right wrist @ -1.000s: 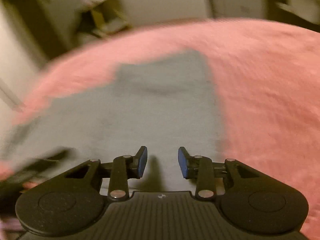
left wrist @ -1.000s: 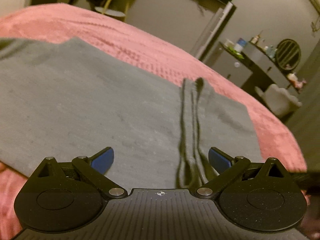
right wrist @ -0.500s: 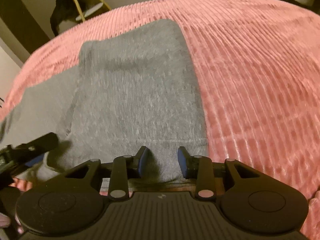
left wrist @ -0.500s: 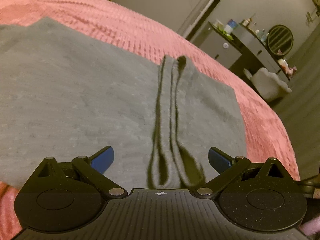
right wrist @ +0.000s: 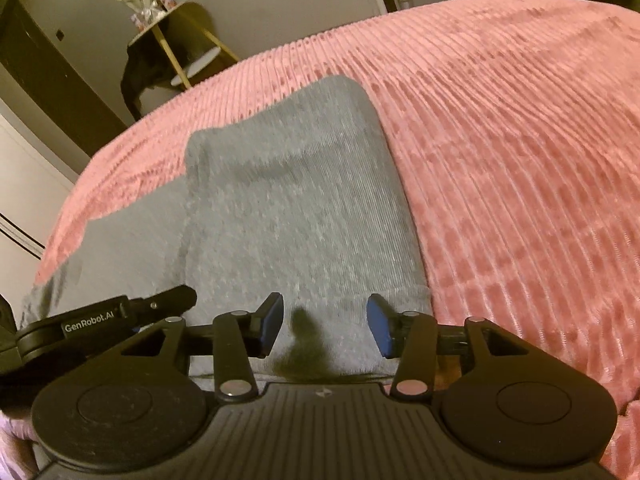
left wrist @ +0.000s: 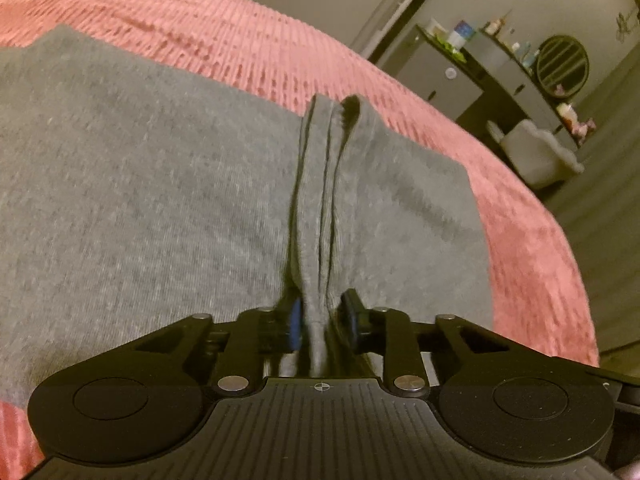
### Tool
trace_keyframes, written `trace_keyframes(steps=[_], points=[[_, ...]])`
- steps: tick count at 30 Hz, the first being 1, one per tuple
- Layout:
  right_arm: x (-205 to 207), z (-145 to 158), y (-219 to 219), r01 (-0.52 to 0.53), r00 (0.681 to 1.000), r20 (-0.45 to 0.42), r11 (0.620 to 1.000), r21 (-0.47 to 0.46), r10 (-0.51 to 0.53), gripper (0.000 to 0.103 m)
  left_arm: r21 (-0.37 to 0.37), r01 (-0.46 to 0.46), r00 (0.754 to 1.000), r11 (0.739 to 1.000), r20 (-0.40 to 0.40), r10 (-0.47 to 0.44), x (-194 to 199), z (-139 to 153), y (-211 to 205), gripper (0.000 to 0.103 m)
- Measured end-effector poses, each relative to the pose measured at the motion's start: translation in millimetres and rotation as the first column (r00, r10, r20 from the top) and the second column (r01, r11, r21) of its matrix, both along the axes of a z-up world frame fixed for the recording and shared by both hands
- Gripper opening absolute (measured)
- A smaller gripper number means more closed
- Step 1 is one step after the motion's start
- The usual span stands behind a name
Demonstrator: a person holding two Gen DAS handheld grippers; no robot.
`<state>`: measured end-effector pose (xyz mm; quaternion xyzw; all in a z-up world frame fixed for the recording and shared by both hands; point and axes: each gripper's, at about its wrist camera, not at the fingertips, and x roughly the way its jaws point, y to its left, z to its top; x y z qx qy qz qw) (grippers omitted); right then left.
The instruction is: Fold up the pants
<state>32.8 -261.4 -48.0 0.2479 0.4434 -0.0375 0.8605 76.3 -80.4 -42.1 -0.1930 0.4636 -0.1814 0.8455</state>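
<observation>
Gripping check, left wrist view: my left gripper (left wrist: 320, 320) has its fingers (left wrist: 294, 322) closing on a raised ridge of the grey pants (left wrist: 160, 200); the blue pads sit at either side of the pleat and look to be touching it.
Pants, left wrist view: they lie flat on the pink bed cover (left wrist: 260, 48), and the ridge runs from the fingers toward 12 o'clock.
Doing it well, left: I'd judge the pinch should take every layer of the ridge before any lift, or the lower layer may slip out.
Right wrist view: my right gripper (right wrist: 324, 326) has fingers (right wrist: 270, 322) opening, spread over the near hem of the pants (right wrist: 300, 220), with cloth under the gap but not pinched.
Left tool, right wrist view: it shows at 9 o'clock.
Doing it well, right: I'd lower onto the hem edge, then close.
</observation>
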Motion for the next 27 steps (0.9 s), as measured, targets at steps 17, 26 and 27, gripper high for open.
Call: trace_keyframes(steps=[17,26,27], points=[[-1,4,0,0.013,1.000,0.025,1.000,-0.009,-0.013,0.046,0.039,-0.007,0.996,0.999,0.092,0.004,-17,21,8,0.018],[2,7,8,-0.017,0.999,0.029,0.999,-0.050,0.019,0.046,0.023,-0.064,0.993,0.998,0.098,0.062,-23,25,31,0.018],[2,7,8,-0.016,0.999,0.028,0.998,-0.053,0.018,0.046,0.027,-0.077,0.992,0.997,0.098,0.074,-25,27,35,0.018]])
